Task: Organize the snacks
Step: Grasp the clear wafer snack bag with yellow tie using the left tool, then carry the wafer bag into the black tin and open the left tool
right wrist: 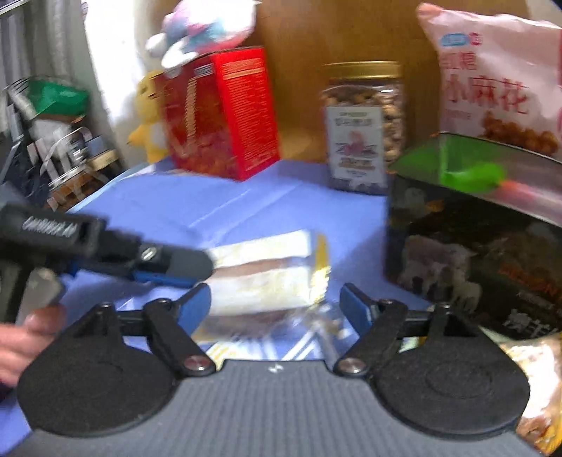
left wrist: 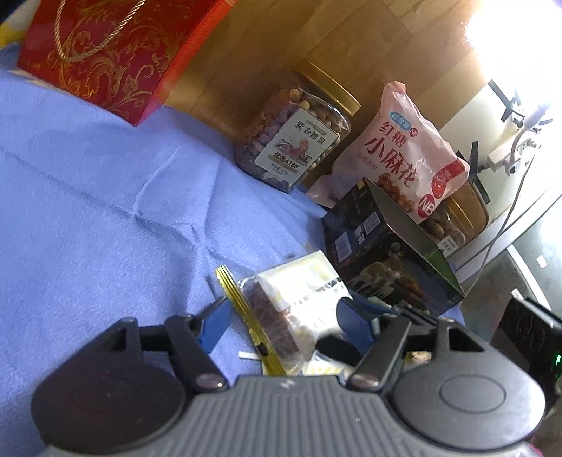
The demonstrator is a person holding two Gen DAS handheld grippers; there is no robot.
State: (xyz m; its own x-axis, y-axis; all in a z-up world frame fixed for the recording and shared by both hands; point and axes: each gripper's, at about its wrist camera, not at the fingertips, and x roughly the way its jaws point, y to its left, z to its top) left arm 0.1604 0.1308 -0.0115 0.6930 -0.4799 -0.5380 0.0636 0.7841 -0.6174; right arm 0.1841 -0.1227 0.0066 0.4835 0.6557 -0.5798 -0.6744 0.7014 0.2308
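Two hand-held tools worked over a worktop [left wrist: 87, 197] covered in a pale blue cloth. The left tool [left wrist: 281, 316] had its blue-padded fingers spread apart, one on each side of a clear-wrapped sandwich cake [left wrist: 281, 309] lying flat on the cloth; neither pad appeared to press the wrapper. The right tool [right wrist: 275, 302] was also spread wide, with the same cake [right wrist: 267, 274] just ahead of its fingers. In the right wrist view the left tool's finger reached in from the left and seemed to touch the cake's near end, though blur made contact uncertain.

To do this step well, the likely pick-up of the cake, one tool should close gently across the short sides of the soft pack, gripping the wrapper and filling evenly so it would not crush or slip. The open dark tin box [left wrist: 386, 253] stood just beside the cake and looked like the place to set it.

Behind the box leaned a pink snack bag [left wrist: 404, 154], partly covering a second jar. A gold-lidded jar of nuts [left wrist: 295, 133] stood well apart from the cake, near the wooden back panel, and a red gift box [left wrist: 105, 52] stood at the far left. Plush toys [right wrist: 196, 28] sat above the red box in the right wrist view, with cluttered shelving at the room's left edge and bright window glare
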